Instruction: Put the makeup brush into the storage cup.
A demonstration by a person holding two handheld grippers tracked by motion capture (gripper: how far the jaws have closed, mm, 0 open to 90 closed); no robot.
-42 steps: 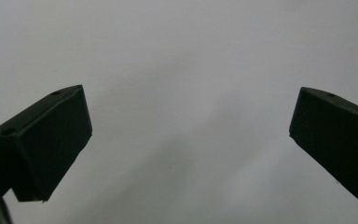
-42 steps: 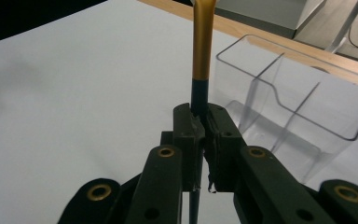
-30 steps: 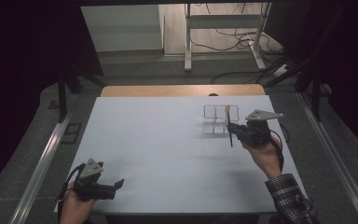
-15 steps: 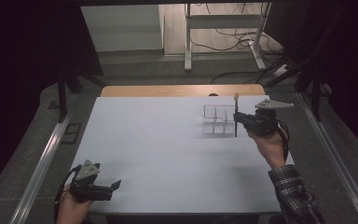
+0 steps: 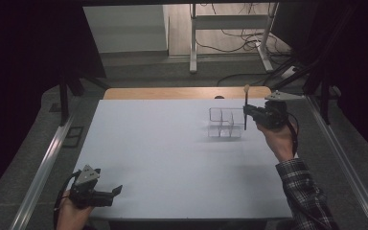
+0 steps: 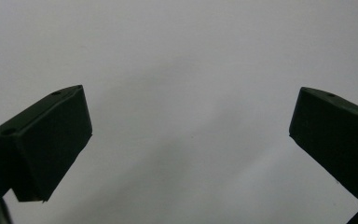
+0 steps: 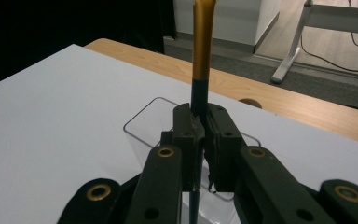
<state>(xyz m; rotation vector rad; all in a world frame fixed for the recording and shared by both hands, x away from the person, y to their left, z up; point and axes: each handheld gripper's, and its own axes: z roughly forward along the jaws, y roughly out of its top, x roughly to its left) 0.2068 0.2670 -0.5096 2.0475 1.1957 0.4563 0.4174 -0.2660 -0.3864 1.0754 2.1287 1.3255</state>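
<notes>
Your right hand-held gripper (image 5: 246, 114) is clamped on a thin stick (image 5: 245, 108), its jaws pressed together around the dark lower part of the shaft. In the right gripper view the stick (image 7: 200, 56) rises upright from between those jaws, dark where they grip it and golden above, with its top running out of the frame. From above, the stick stands nearly vertical, its pale tip above the gripper and its dark lower end reaching down below the jaws.

Just beyond that gripper, and partly under it, sits a clear plastic organizer (image 5: 225, 122) with several compartments, resting on the white tabletop (image 5: 172, 153). The stick's lower end hangs at the organizer's edge nearest your right hand; whether it touches the plastic cannot be told. In the right gripper view the organizer's (image 7: 144, 119) rounded rim shows just ahead of the jaws.

Your left hand-held gripper (image 5: 117, 190) lies low at the near left corner of the tabletop, well apart from the organizer. Its jaws stand wide apart with only bare white surface between them.
</notes>
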